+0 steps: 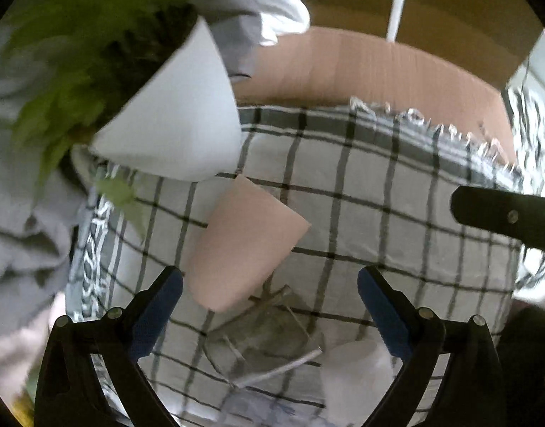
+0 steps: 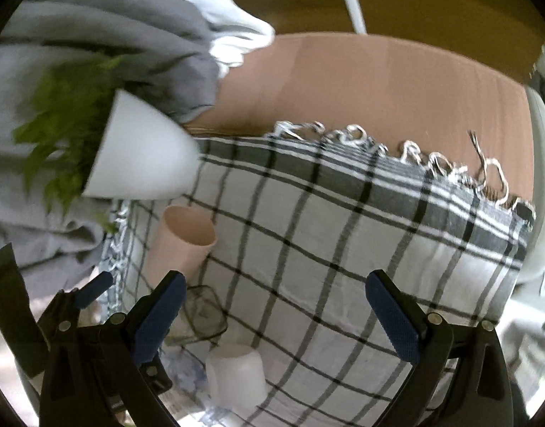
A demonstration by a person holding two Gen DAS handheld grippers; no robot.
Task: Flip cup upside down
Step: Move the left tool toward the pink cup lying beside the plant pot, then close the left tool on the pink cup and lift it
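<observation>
A pale pink cup (image 1: 244, 245) stands on the checked cloth (image 1: 397, 192), just ahead of my left gripper (image 1: 270, 293) and slightly left of its centre. The left gripper is open and empty, with blue pads (image 1: 158, 313). In the right wrist view the pink cup (image 2: 181, 245) stands upright, its open mouth up, at the left. My right gripper (image 2: 276, 306) is open and empty over the cloth (image 2: 343, 249), to the right of the cup. The tip of the right gripper shows at the right edge of the left wrist view (image 1: 503, 213).
A white pot with a green plant (image 2: 144, 156) stands behind the cup, and shows in the left wrist view (image 1: 172, 121). A clear glass container (image 2: 204, 313) and a white cup turned upside down (image 2: 236, 377) sit nearer. A cardboard box (image 2: 379, 85) and grey fabric (image 2: 94, 28) lie behind.
</observation>
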